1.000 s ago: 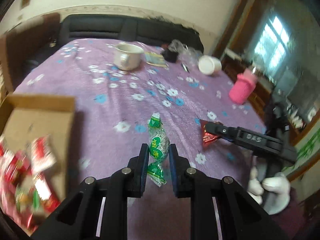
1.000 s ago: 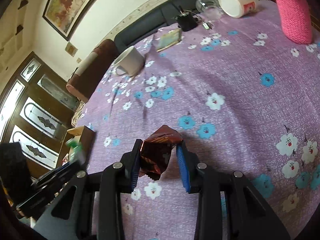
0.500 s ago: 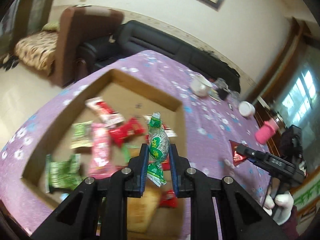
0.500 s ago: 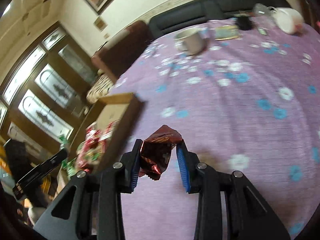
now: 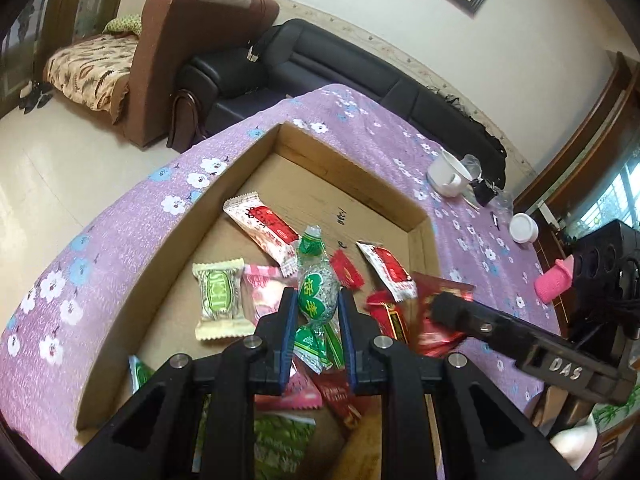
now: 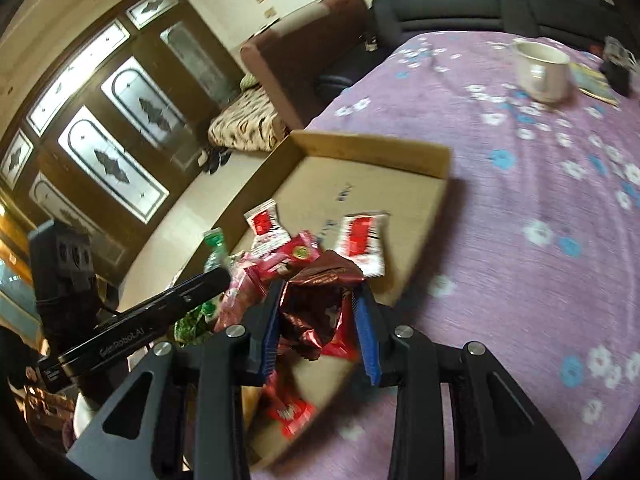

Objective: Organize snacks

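Note:
My left gripper (image 5: pixel 314 312) is shut on a green-and-clear wrapped snack (image 5: pixel 316 292) and holds it above the open cardboard box (image 5: pixel 340 164). The box holds several red, pink and green snack packets (image 5: pixel 262 224). My right gripper (image 6: pixel 318 316) is shut on a crumpled dark red foil packet (image 6: pixel 316 312) and holds it over the box's near right edge (image 6: pixel 424 232). The right gripper also shows in the left wrist view (image 5: pixel 452 308), close to the right of my left gripper. The left gripper shows in the right wrist view (image 6: pixel 208 276).
The box sits on a purple flowered tablecloth (image 6: pixel 540 208). A white mug (image 6: pixel 542 72), a white cup (image 5: pixel 522 228) and a pink knitted bottle sleeve (image 5: pixel 554 284) stand farther along the table. A black sofa (image 5: pixel 320 68) and a brown armchair (image 5: pixel 192 40) are behind.
Both grippers have swung left from the open tablecloth to above the cardboard box, each still holding its snack. They now sit close together over the box.

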Tool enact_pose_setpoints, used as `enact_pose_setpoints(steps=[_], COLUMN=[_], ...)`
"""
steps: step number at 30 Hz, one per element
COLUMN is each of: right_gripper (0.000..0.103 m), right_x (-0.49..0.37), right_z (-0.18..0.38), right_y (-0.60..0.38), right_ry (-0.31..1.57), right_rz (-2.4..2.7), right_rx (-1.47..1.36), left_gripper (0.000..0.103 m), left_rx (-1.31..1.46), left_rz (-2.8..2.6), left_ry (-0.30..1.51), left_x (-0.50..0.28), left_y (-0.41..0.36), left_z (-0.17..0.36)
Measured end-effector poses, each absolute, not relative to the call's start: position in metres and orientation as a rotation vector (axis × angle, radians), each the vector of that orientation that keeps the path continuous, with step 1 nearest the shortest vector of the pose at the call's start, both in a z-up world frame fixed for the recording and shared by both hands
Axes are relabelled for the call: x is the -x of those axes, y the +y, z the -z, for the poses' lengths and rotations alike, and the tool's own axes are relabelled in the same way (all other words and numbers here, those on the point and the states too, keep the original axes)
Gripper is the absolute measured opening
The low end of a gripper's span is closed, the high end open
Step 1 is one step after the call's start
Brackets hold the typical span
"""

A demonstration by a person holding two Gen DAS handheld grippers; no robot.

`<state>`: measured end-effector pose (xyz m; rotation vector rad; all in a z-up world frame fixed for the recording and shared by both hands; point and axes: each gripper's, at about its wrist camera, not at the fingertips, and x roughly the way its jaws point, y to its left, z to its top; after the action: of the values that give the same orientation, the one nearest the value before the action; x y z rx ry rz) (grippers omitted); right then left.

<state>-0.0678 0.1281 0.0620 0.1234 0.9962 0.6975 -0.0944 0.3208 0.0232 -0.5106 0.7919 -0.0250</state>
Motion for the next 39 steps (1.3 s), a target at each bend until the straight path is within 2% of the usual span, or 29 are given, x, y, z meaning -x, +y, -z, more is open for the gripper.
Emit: enact_pose_setpoints(steps=[2,4,5,10,13,16,21,23,24,27,28,29,31,39], right_gripper=[0.037,0.039,0.039,0.044,0.049,0.05,0.056,0.06,0.062,0.063,0.063,0.063,0.063,0.065], right_x=[0.062,0.054,0.051,0.039,0.043,0.057,0.088,0.105,0.112,0.135,0.143,0.147,0.158,0.188], right_z=[-0.058,-0.054,-0.052,-0.046,-0.055,-0.071,-0.09,-0.094,-0.094,-0.093,-0.091,-0.089,-0.086,-0.081], right_y=[0.142,0.154,0.157,0.166,0.157,0.139,0.098,0.08,0.072,0.048,0.041,0.037,0.029,0.019], right_ry=[1.003,1.009,1.009,1.016,0.987,0.928,0.841,0.812,0.802,0.777,0.773,0.772,0.773,0.757], right_rz=[-0.698,-0.696,-0.691,-0.669,-0.672,-0.653,-0.584,-0.564,-0.554,-0.521,-0.513,-0.509,-0.498,-0.497], right_rx=[-0.102,-0.087,-0.082,-0.093,-0.126,-0.129,-0.135,-0.152,-0.161,-0.194,-0.203,-0.205,-0.197,-0.151], left_gripper=[0.033,0.05,0.052,0.057,0.059,0.06,0.06,0.07,0.08,0.086,0.097,0.103,0.103,0.103], left_rx=[0.535,0.545,0.549,0.561,0.547,0.524,0.338,0.229,0.19,0.121,0.104,0.099,0.094,0.155], left_rz=[0.026,0.011,0.007,0.01,0.004,-0.011,-0.146,-0.234,-0.265,-0.31,-0.313,-0.311,-0.295,-0.369], left_ry=[0.791,0.779,0.767,0.725,0.697,0.669,0.578,0.507,0.466,0.309,0.255,0.228,0.203,0.351], left_x=[0.094,0.098,0.102,0.119,0.131,0.141,0.163,0.178,0.186,0.217,0.228,0.232,0.237,0.229], left_y=[0.324,0.327,0.328,0.328,0.325,0.318,0.283,0.263,0.252,0.226,0.217,0.213,0.205,0.193], left_z=[-0.02,-0.02,-0.021,-0.031,-0.038,-0.045,-0.066,-0.078,-0.084,-0.106,-0.114,-0.119,-0.125,-0.109])
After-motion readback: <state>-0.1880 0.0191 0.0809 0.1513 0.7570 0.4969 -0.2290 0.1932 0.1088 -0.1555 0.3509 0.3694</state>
